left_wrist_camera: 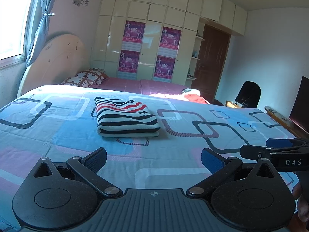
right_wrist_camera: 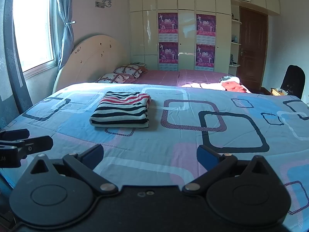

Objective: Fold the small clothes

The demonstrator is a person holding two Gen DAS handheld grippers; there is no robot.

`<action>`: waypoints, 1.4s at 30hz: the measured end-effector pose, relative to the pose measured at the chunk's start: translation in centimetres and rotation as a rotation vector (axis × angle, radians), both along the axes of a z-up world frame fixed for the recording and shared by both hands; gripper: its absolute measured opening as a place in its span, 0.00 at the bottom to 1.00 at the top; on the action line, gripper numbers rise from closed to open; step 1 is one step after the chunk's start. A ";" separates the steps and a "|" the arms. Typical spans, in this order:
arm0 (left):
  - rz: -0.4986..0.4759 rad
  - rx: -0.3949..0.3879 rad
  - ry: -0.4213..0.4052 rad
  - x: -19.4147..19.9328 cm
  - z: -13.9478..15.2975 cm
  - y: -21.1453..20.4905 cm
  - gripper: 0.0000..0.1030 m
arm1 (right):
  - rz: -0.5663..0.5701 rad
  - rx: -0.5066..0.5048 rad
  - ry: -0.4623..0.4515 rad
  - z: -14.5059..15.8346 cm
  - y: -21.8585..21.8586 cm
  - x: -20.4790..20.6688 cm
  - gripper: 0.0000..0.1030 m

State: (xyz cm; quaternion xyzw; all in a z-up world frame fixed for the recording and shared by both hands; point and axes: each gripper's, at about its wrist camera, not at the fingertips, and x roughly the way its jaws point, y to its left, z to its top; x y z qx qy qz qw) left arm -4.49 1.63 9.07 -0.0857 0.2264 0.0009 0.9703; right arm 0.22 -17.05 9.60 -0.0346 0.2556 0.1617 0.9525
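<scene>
the black, white and red striped knit garment (left_wrist_camera: 127, 118) is lying folded into a thick rectangle on the bed's blue, pink and white quilt with rounded-square outlines (left_wrist_camera: 193, 154), well ahead of both tools and touched by neither. the left claw (left_wrist_camera: 154, 160) is hovering low over the quilt with its blue-padded fingers (left_wrist_camera: 210, 161) spread wide apart and nothing between them. the right claw (right_wrist_camera: 150, 157) is hanging beside it, likewise gaping and empty; each one is showing at the edge of the other's view.

judging from this, the striped piece is looking finished, its edges stacked fairly squarely, so the step in hand is probably going for the next item. a crumpled heap of red and white clothing (right_wrist_camera: 231, 85) is sitting at the far right of the bed, where the quilt is meeting the plum-coloured sheet (right_wrist_camera: 164, 77), well apart from the folded stack.

to do that well, the person should be carrying the claws around the folded garment, not over it, so a trailing finger is not dragging its top layer askew. the heap is best pinched at one clear edge or corner, with only a single layer between the pads, then drawn onto bare quilt near the front and spread flat before any crease is made. what garments the heap is holding is too small to tell from here.
</scene>
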 end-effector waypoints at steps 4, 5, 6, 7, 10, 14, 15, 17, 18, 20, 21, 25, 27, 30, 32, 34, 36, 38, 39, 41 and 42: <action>-0.001 0.001 0.000 0.0 0.0 0.0 1.00 | -0.003 0.001 0.000 0.0 0.0 0.0 1.00; -0.001 0.002 -0.001 0.1 0.0 0.0 1.00 | -0.004 0.000 0.000 -0.1 0.0 -0.1 1.00; -0.001 0.003 -0.001 0.1 -0.1 0.0 1.00 | -0.004 0.001 0.001 -0.1 0.0 -0.1 1.00; -0.001 0.004 -0.001 0.1 -0.1 0.0 1.00 | -0.002 0.001 0.002 -0.1 0.0 -0.1 1.00; 0.003 0.006 -0.002 0.2 0.0 0.1 1.00 | 0.001 -0.001 0.001 -0.1 0.0 -0.1 1.00; 0.010 0.010 -0.005 0.2 0.0 0.3 1.00 | 0.009 -0.001 -0.002 0.0 0.1 0.1 1.00; 0.012 0.011 -0.005 0.2 0.0 0.3 1.00 | 0.011 -0.001 -0.003 0.0 0.1 0.1 0.99; 0.014 0.013 -0.005 0.1 0.1 0.4 1.00 | 0.015 -0.001 -0.005 0.0 0.1 0.2 0.99; 0.016 0.013 -0.005 0.1 0.1 0.4 1.00 | 0.016 -0.002 -0.006 0.0 0.1 0.2 0.99; 0.020 0.015 -0.005 0.1 0.1 0.4 1.00 | 0.016 -0.001 -0.004 0.0 0.1 0.2 0.99; 0.021 0.015 -0.005 0.1 0.1 0.3 1.00 | 0.018 -0.001 -0.003 0.0 0.1 0.2 0.99; 0.022 0.017 -0.001 0.2 0.0 0.2 1.00 | 0.024 -0.004 -0.003 0.0 0.0 0.2 0.99; 0.022 0.020 0.001 0.2 0.0 0.1 1.00 | 0.024 -0.006 -0.003 0.0 -0.1 0.2 0.99; 0.022 0.018 0.004 0.3 0.0 0.0 1.00 | 0.025 -0.005 -0.003 0.0 0.0 0.1 0.99; 0.026 0.018 0.005 0.4 0.0 0.0 1.00 | 0.023 -0.005 -0.004 0.0 0.0 0.1 0.99; 0.026 0.016 0.004 0.4 0.0 -0.1 1.00 | 0.023 -0.005 -0.006 0.0 -0.2 0.1 1.00; 0.030 0.021 0.002 0.4 0.0 -0.2 1.00 | 0.021 -0.004 -0.007 0.0 -0.3 0.2 0.99; 0.022 0.030 0.008 0.5 0.0 -0.4 1.00 | 0.021 -0.004 -0.007 0.0 -0.4 0.2 0.99; 0.031 0.040 0.007 0.5 0.0 -0.4 1.00 | 0.021 -0.004 -0.007 0.0 -0.4 0.2 0.99; 0.035 0.040 0.001 0.5 0.0 -0.5 1.00 | 0.022 -0.002 -0.006 0.0 -0.5 0.2 0.99; 0.043 0.041 -0.006 0.4 0.1 -0.5 1.00 | 0.022 -0.003 -0.005 0.0 -0.5 0.2 0.99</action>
